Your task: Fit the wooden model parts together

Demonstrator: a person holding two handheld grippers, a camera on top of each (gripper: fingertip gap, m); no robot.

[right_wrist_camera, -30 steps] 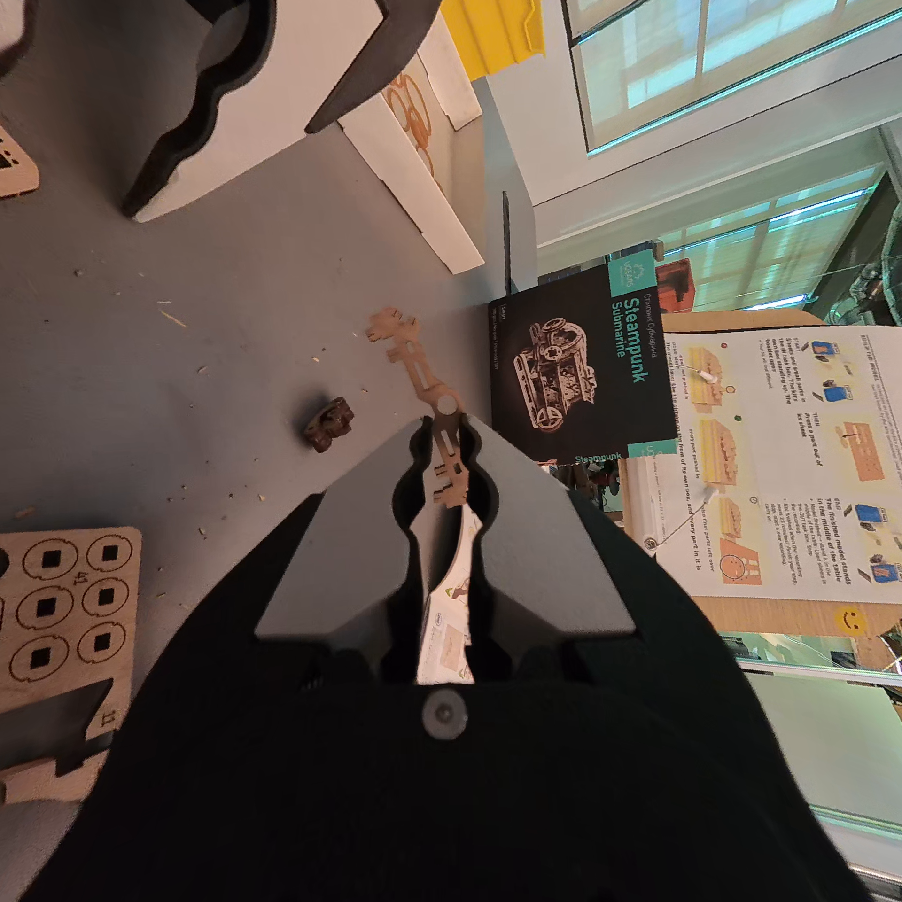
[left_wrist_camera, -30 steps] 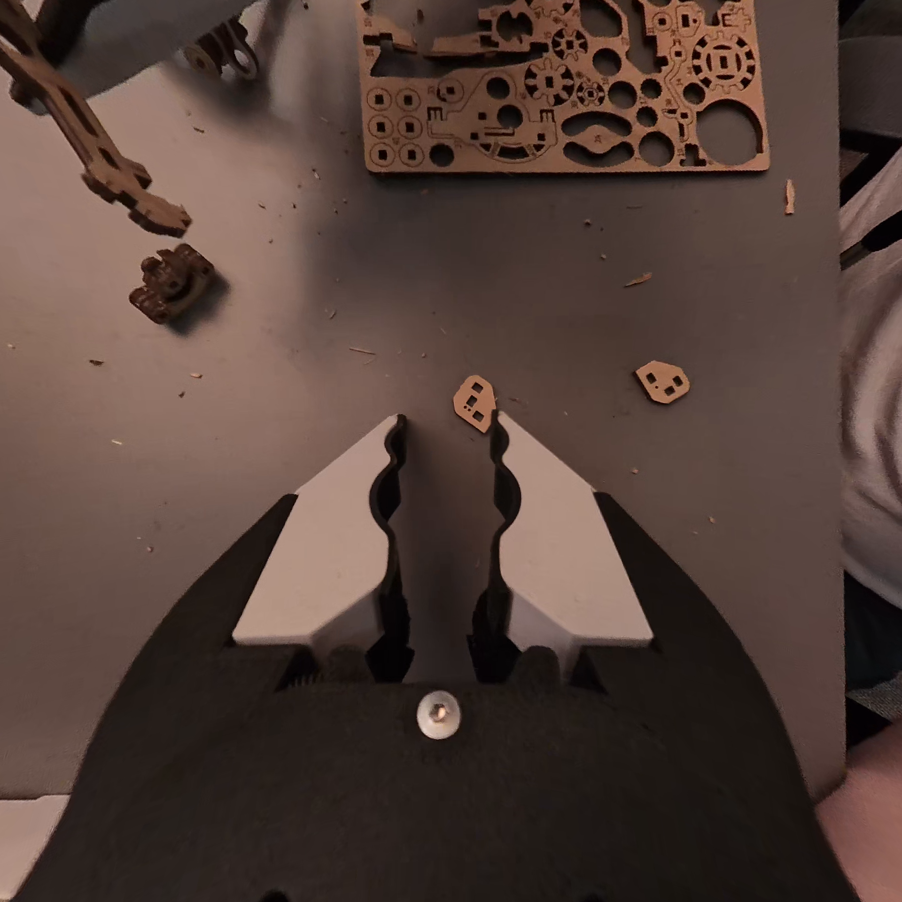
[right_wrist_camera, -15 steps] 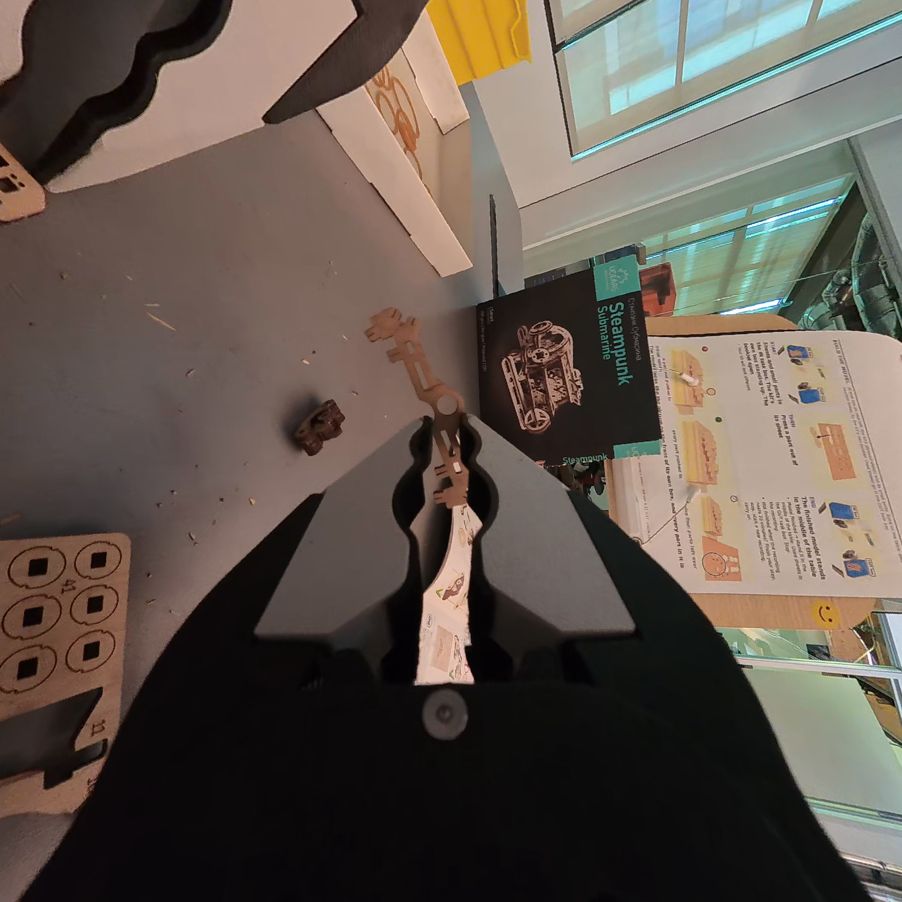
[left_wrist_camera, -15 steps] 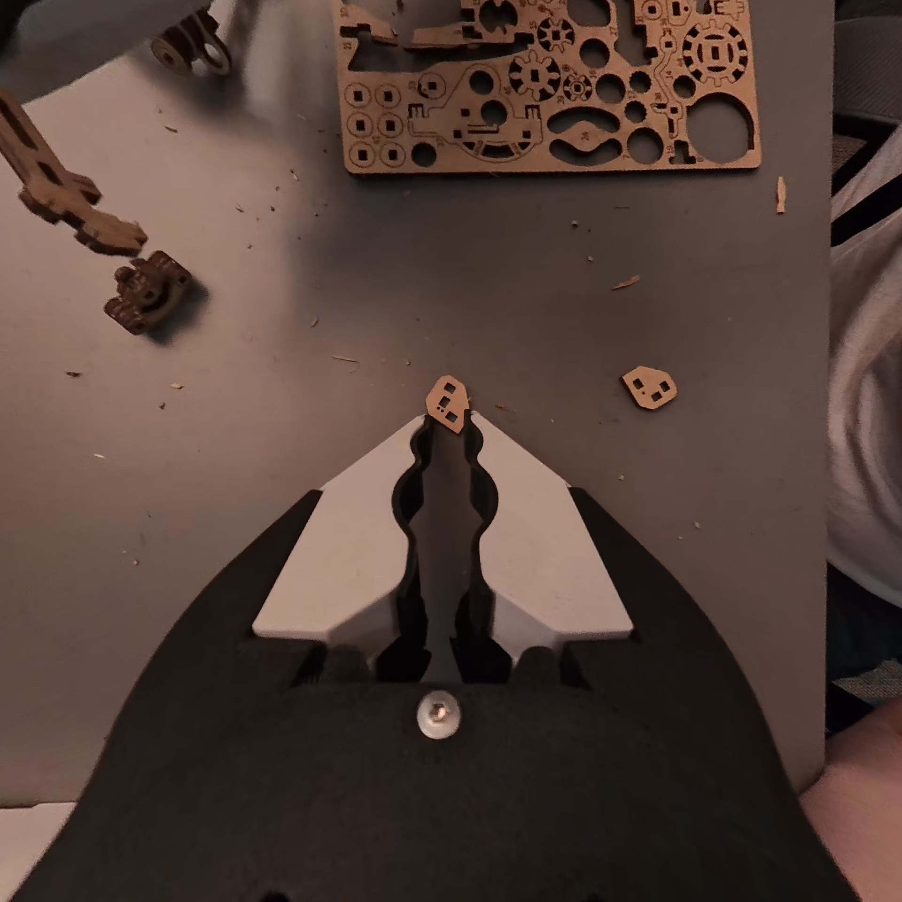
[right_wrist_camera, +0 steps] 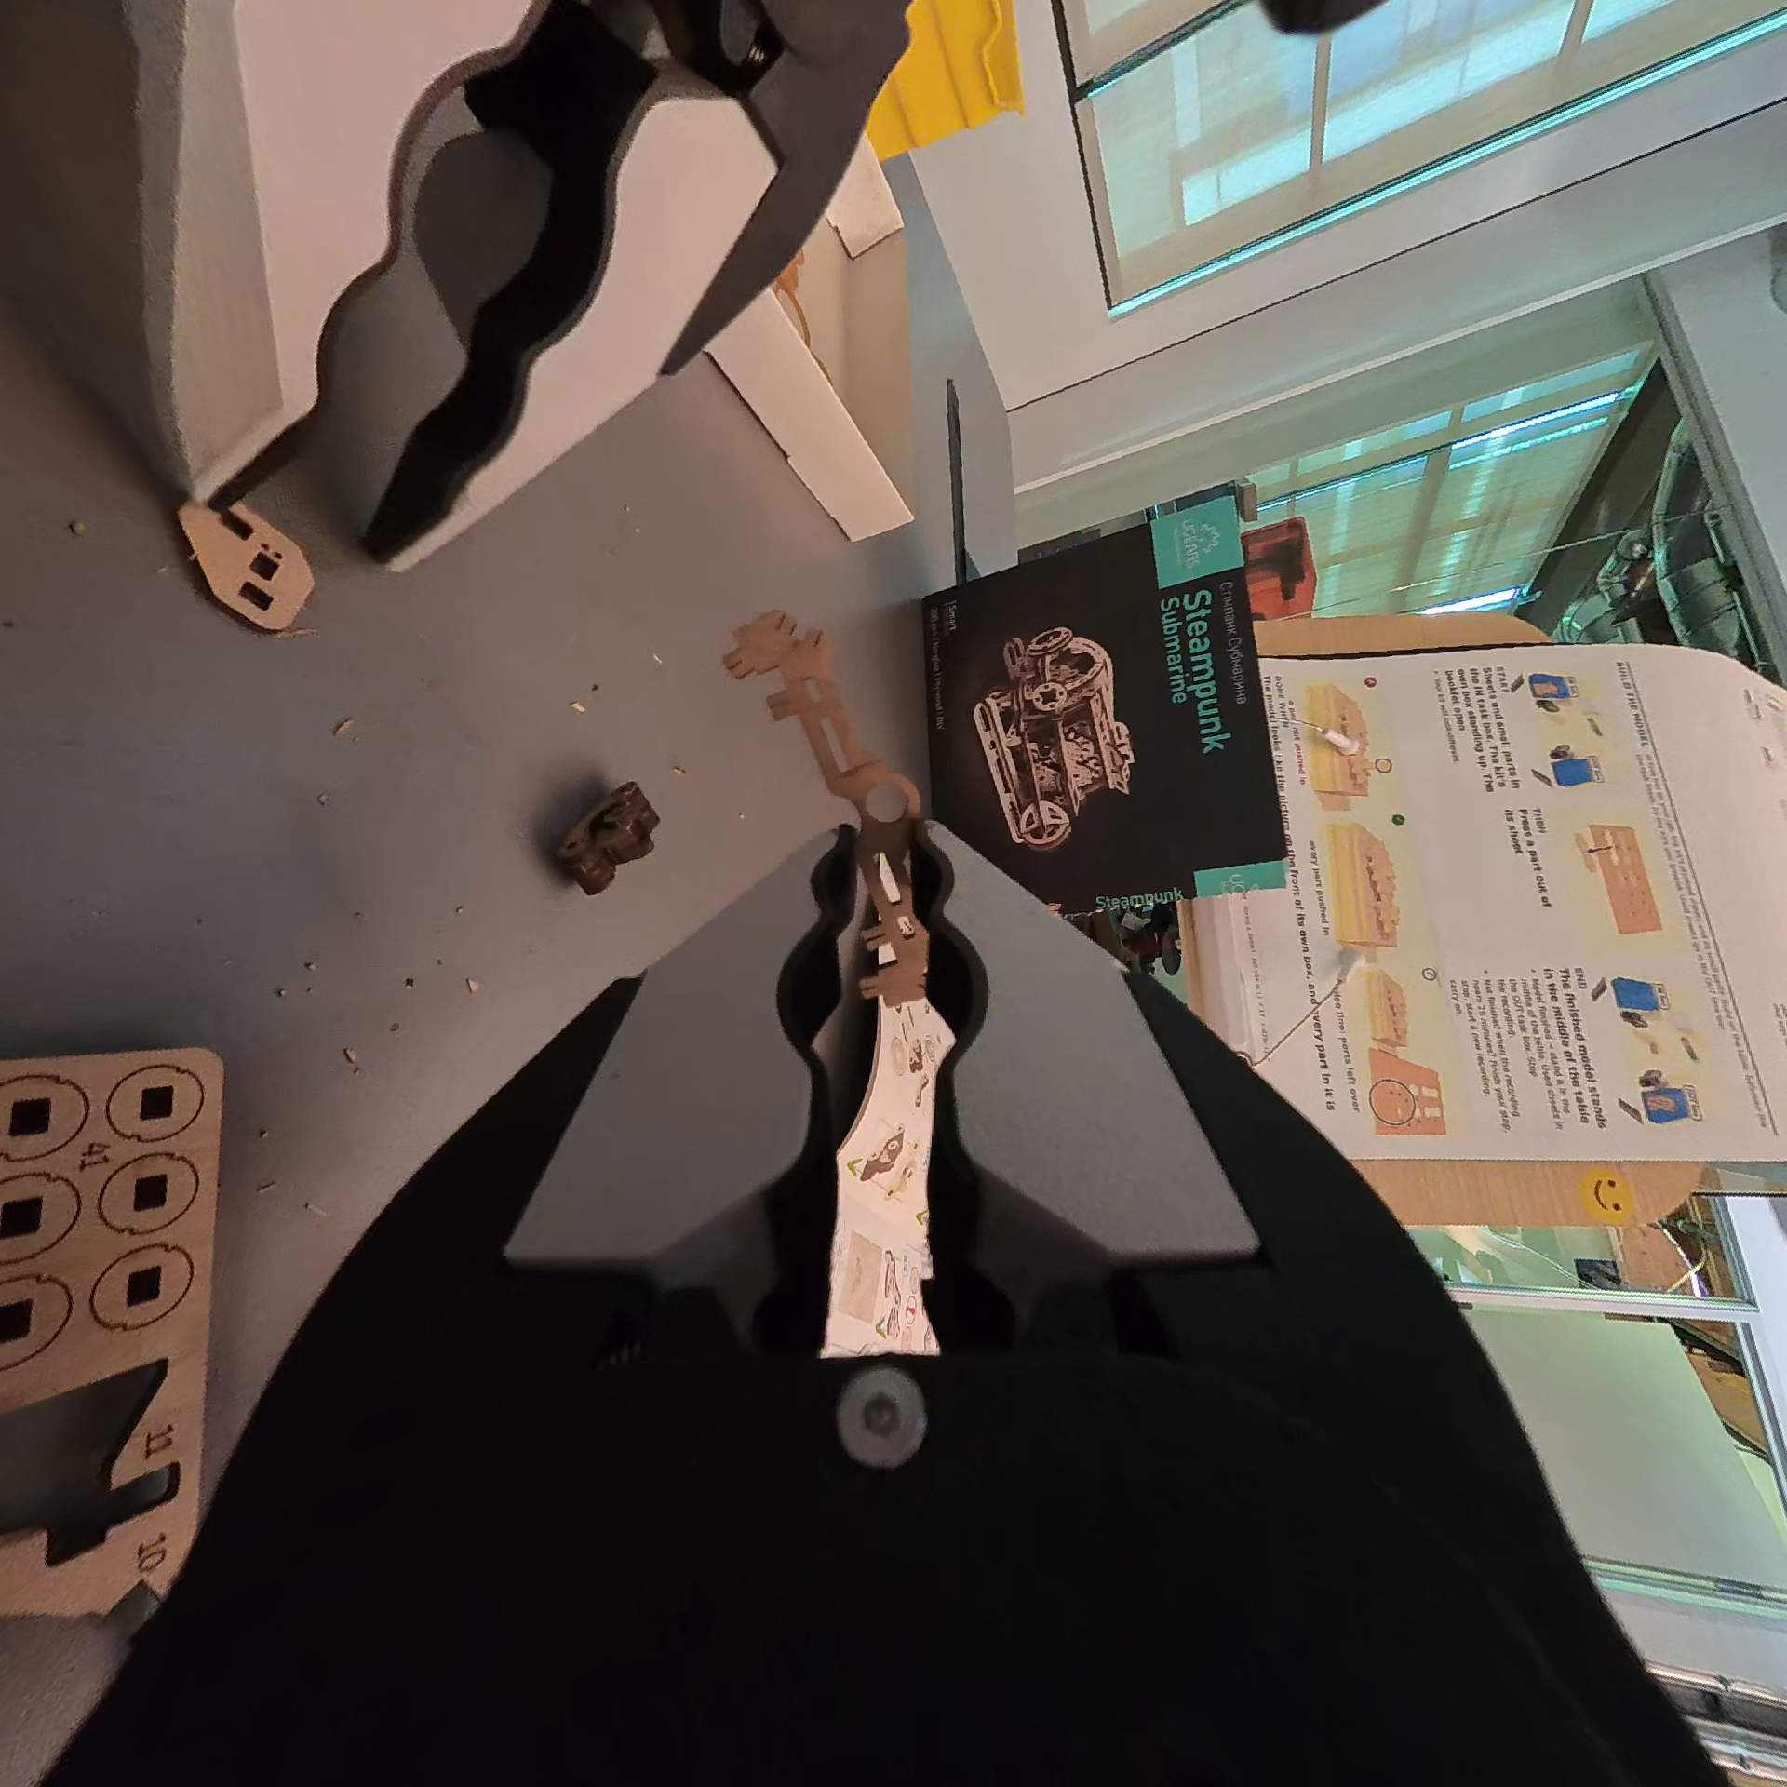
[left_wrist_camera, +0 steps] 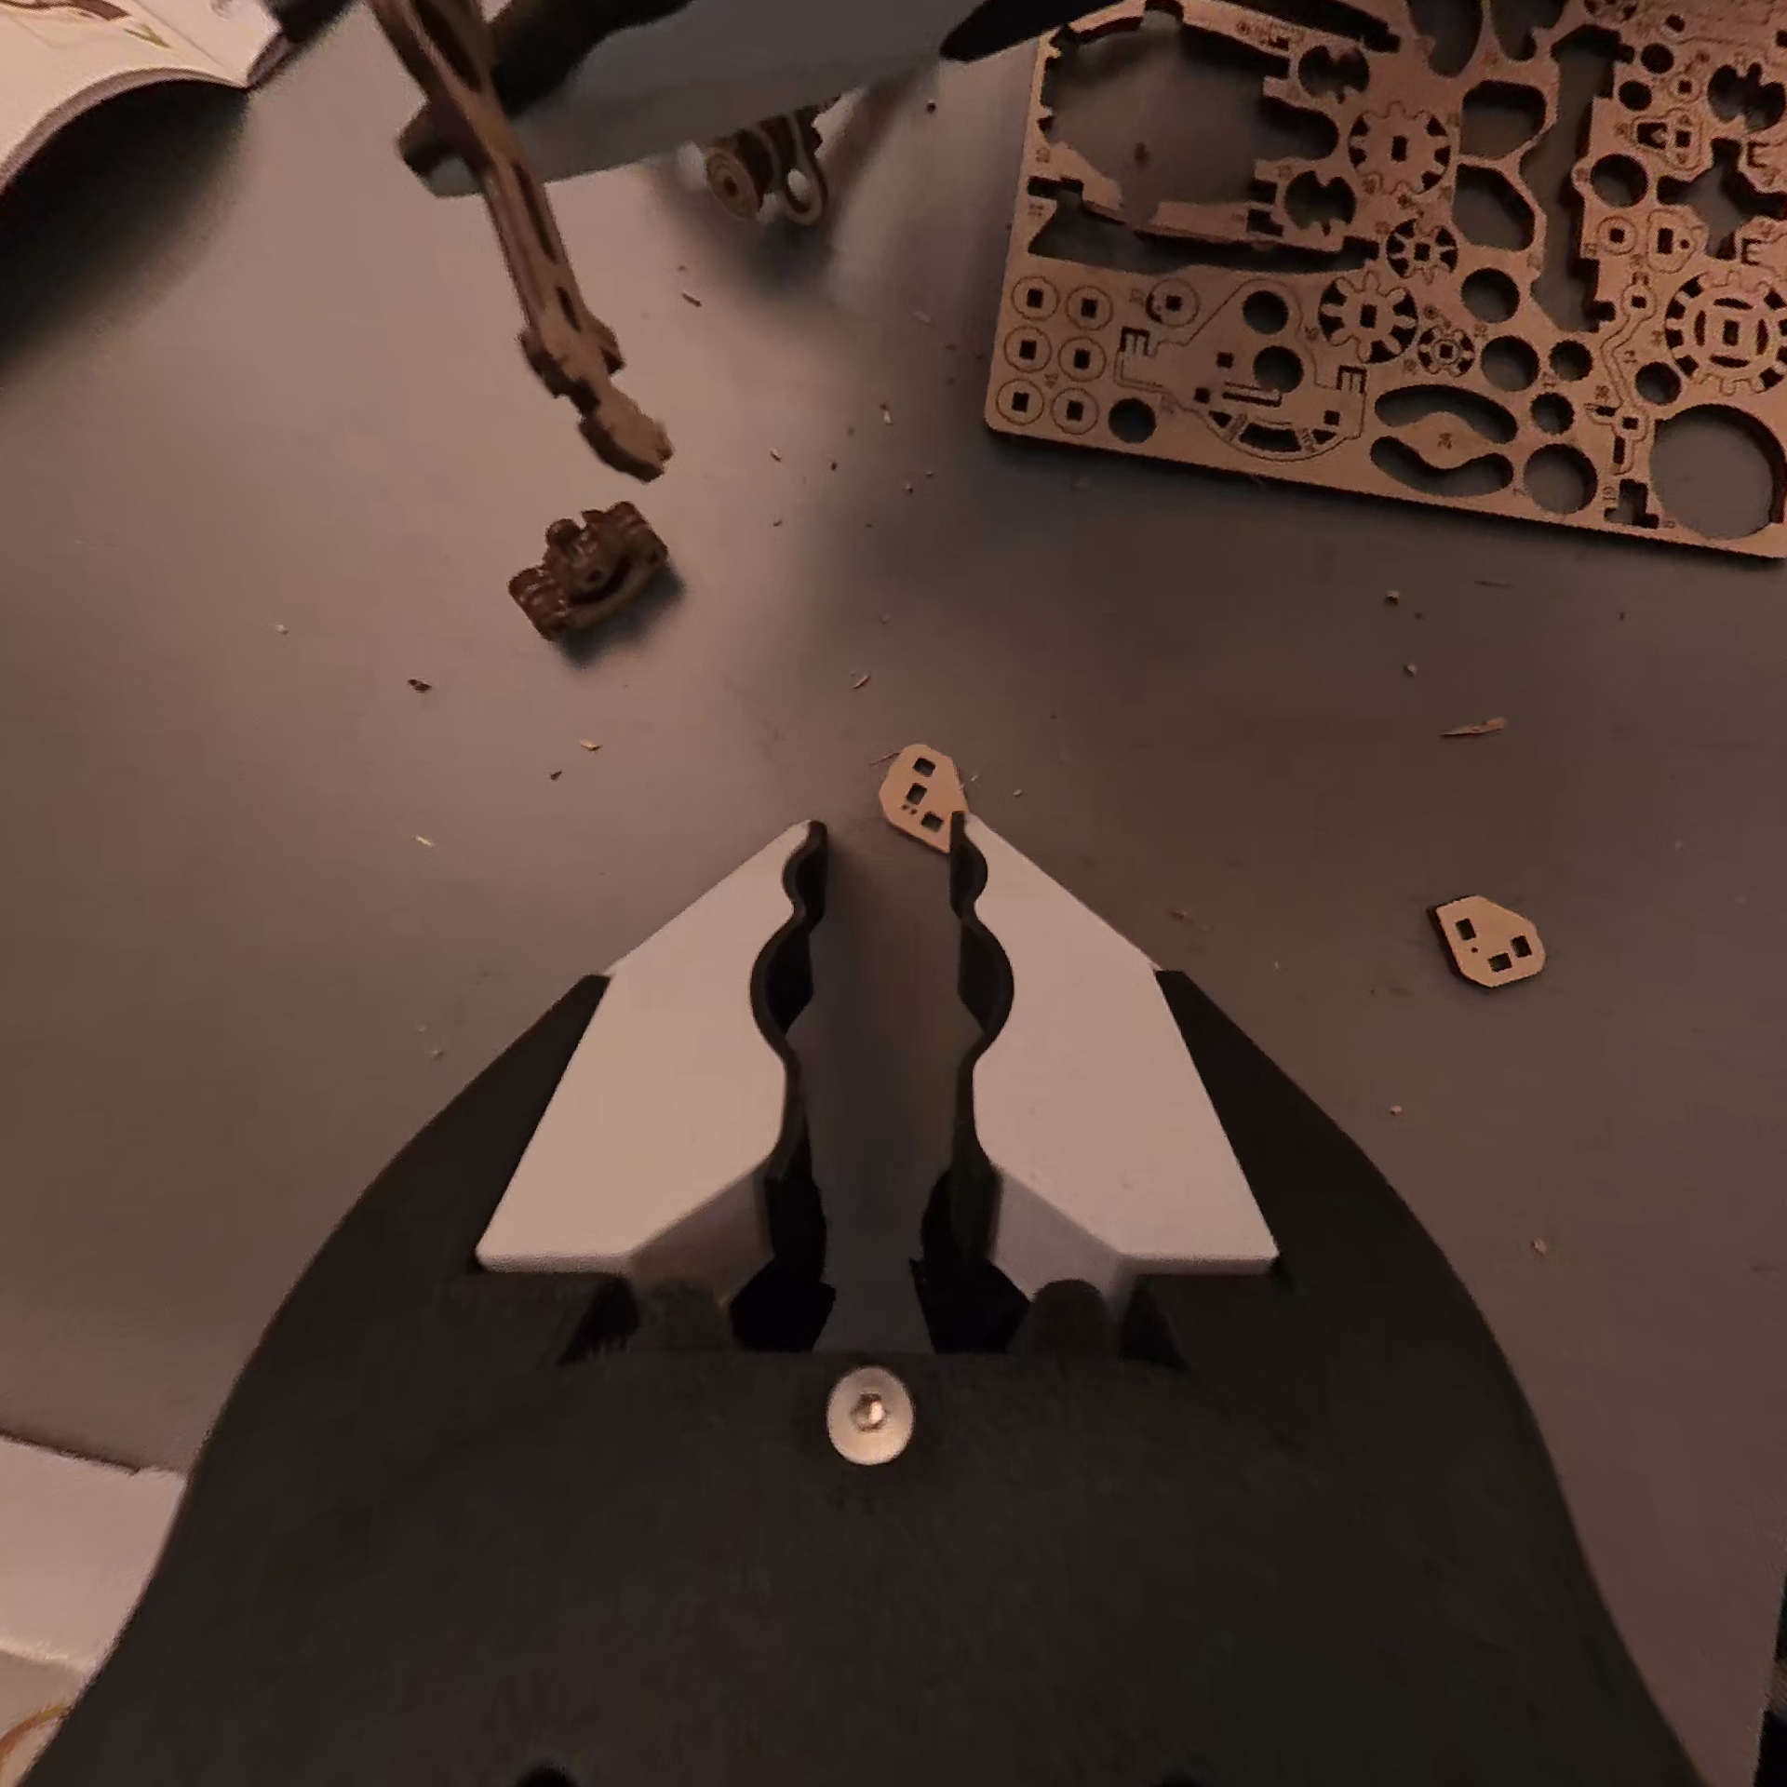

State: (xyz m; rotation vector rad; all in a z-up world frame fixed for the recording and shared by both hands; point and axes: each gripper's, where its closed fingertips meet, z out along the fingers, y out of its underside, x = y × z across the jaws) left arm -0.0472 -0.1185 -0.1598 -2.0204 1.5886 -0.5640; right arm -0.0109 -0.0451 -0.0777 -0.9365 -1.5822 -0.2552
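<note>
My left gripper (left_wrist_camera: 890, 834) is open and low over the grey table (left_wrist_camera: 290, 870). A small flat wooden plate (left_wrist_camera: 922, 795) with square holes lies at the tip of its right finger, touching it. The right wrist view shows that plate (right_wrist_camera: 249, 572) under the left gripper (right_wrist_camera: 300, 527). My right gripper (right_wrist_camera: 885, 834) is shut on a long notched wooden strip (right_wrist_camera: 822, 706), held above the table. The strip (left_wrist_camera: 541, 271) reaches in at the upper left of the left wrist view. A small dark assembled block (left_wrist_camera: 590, 572) lies below the strip's end.
A second small plate (left_wrist_camera: 1489, 952) lies to the right. A punched wooden parts sheet (left_wrist_camera: 1402, 290) lies at the far right. A small ring-and-gear part (left_wrist_camera: 764, 179) and a booklet (left_wrist_camera: 97, 77) lie at the back. A black kit box (right_wrist_camera: 1093, 716) and an instruction sheet (right_wrist_camera: 1528, 899) stand beyond the table. The tips of one gripper are about 12 cm away from the tips of the other. My right gripper's tips are some 6 cm from the small dark assembled block (left_wrist_camera: 590, 572). It is also in sight in the right wrist view (right_wrist_camera: 621, 814).
My left gripper narrowed at the small plate, then opened wider again, and swung so the scene shifted right. The right gripper with the strip now sits closer to it.
</note>
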